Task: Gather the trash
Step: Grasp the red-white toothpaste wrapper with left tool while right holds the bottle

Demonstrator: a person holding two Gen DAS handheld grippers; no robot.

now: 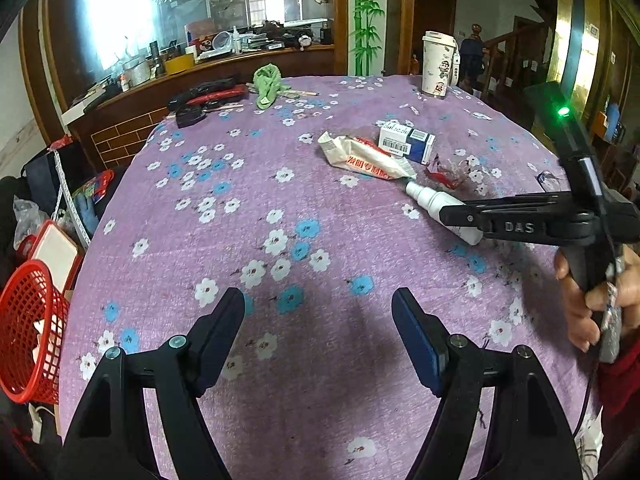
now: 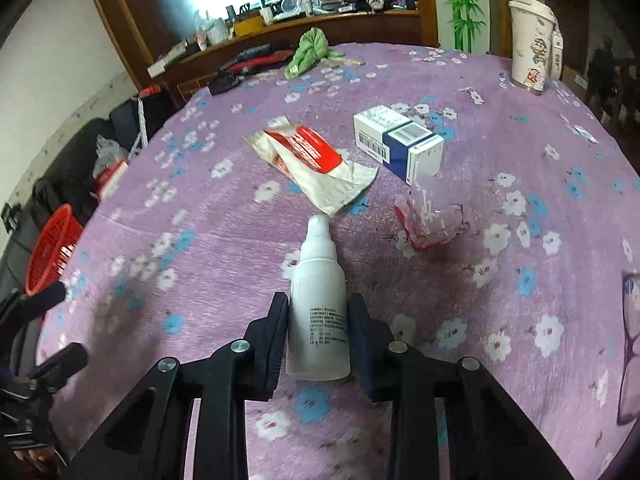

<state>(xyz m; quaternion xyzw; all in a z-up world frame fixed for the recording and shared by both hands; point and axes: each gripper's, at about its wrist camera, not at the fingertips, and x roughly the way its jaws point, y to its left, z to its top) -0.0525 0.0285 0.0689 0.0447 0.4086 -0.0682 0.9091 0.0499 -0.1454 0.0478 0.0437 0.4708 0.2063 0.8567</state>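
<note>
bottle [image 2: 319, 300] x1 | box [image 2: 400, 142] x1 | wrappers x2: red-white [image 2: 320, 168], clear [image 2: 430, 220] | cup [image 2: 532, 44] x1 | basket [image 1: 30, 332] x1 | cloth [image 1: 268, 82] x1

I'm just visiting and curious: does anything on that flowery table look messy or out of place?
Yes. A crumpled red-and-white wrapper, a scrunched clear wrapper and a small box lie scattered mid-table. A white bottle lies on its side.

- My table [image 1: 248, 420] wears a purple flowered cloth.
- On it lie a white bottle [image 2: 319, 304], a crumpled red-and-white wrapper [image 2: 316, 164], a blue-and-white box [image 2: 400, 140] and a clear wrapper [image 2: 430, 216].
- Farther back sit a green rag [image 1: 267, 84] and an upright cup [image 1: 438, 65].
</note>
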